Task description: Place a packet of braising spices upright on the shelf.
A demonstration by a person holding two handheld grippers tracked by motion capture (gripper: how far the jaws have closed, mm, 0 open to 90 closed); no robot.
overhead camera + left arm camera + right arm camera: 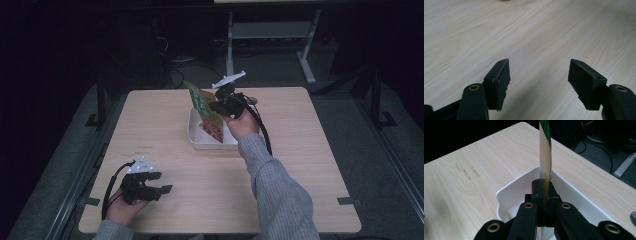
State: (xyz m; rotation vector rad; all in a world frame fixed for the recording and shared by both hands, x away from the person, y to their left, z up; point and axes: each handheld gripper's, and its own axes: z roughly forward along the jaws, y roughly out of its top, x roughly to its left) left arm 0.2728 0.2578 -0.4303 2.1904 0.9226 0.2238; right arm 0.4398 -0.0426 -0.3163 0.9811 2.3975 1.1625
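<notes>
A person sits at a pale wooden table (pixel 165 130), holding a black two-fingered gripper in each hand. The right gripper (pixel 216 106) is raised over the far middle of the table, its fingers (pixel 539 192) pressed together and pinching a flat snack packet (pixel 205 112), green at the top and orange-red lower down. The packet hangs tilted, its top leaning away from the person and its lower end down inside a white tray (pixel 196 139) that sits on the table just beneath. In the right gripper view the packet (pixel 545 157) is seen edge-on, a thin strip rising straight up from between the closed fingers, with the white rim of the tray (pixel 506 191) curving behind it. A grey knitted sleeve (pixel 275 190) covers the right forearm. The left gripper (pixel 159 184) rests low near the front left corner of the table, well apart from the tray. Its fingers (pixel 499 82) are spread wide with bare wood between them, holding and touching nothing.
</notes>
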